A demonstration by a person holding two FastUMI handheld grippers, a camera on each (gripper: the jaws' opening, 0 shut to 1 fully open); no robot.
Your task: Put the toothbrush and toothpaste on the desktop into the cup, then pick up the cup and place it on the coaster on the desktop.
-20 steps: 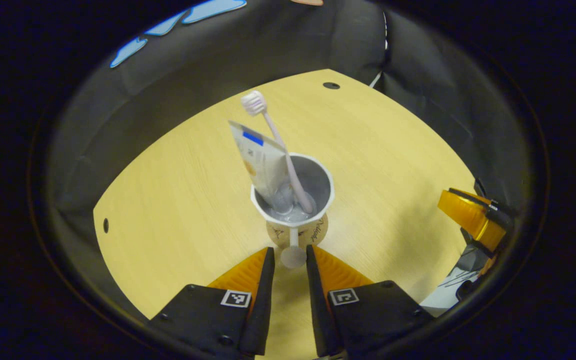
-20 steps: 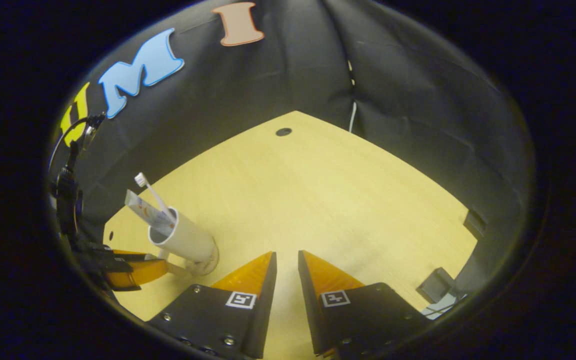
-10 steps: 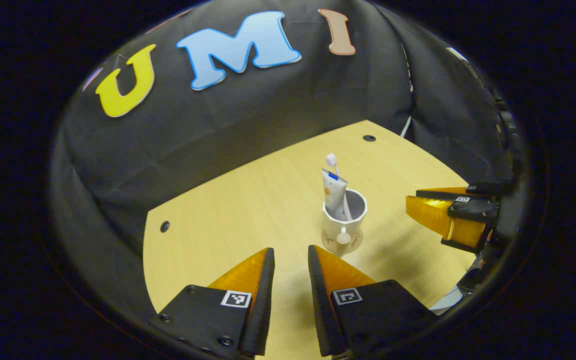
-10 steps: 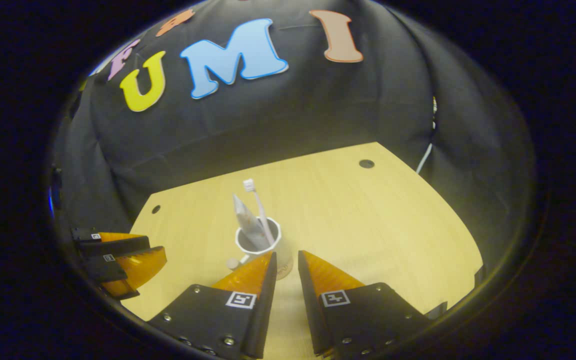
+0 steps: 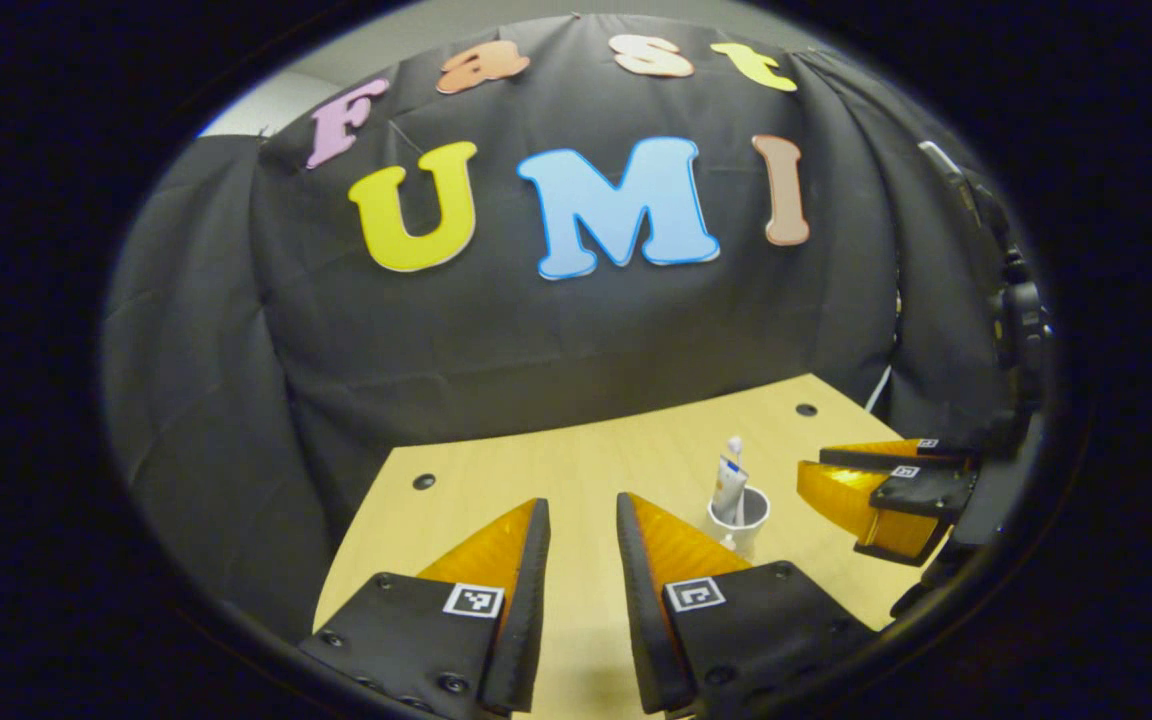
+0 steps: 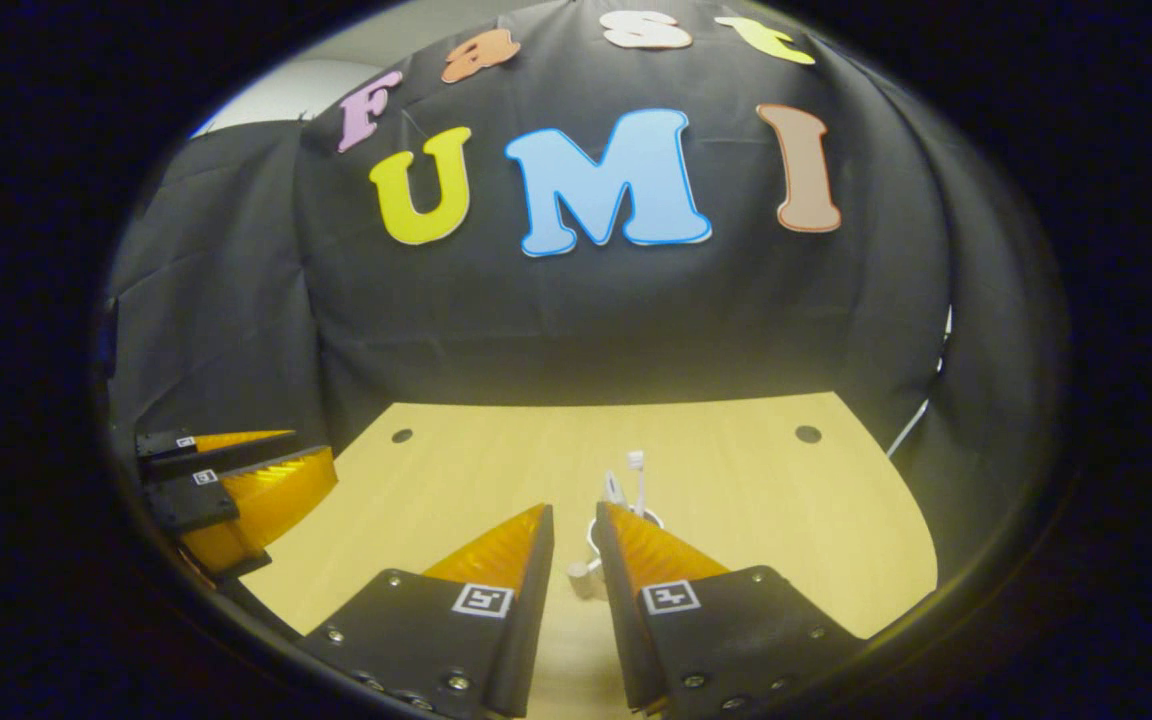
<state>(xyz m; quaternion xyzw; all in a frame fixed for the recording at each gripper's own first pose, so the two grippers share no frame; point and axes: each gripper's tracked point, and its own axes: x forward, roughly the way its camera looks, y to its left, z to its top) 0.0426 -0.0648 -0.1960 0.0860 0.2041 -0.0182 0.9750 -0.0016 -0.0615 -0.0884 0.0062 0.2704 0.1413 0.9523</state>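
A white cup (image 5: 742,512) stands upright on the wooden desktop (image 5: 556,465), with a toothbrush (image 5: 734,446) and a toothpaste tube (image 5: 726,487) sticking out of it. Its base is hidden, so I cannot tell what it rests on. My left gripper (image 5: 581,512) is held back from the cup, open and empty. To the cup's right hovers my right gripper (image 5: 802,468). In the right gripper view the cup (image 6: 591,545) and toothbrush (image 6: 636,462) peek out behind the right gripper (image 6: 573,512), whose jaws stand nearly together, holding nothing. The left gripper (image 6: 311,448) hangs at the left.
The booth's black cloth wall (image 5: 536,330) closes the desktop at the back and both sides. Small round holes (image 5: 423,481) (image 5: 806,409) mark the desktop's far corners. A white cable (image 6: 921,410) hangs at the back right.
Both grippers have drawn back from the cup and tilted up, so it looks smaller and farther. The left gripper moved off the cup's handle. The cup has stayed put.
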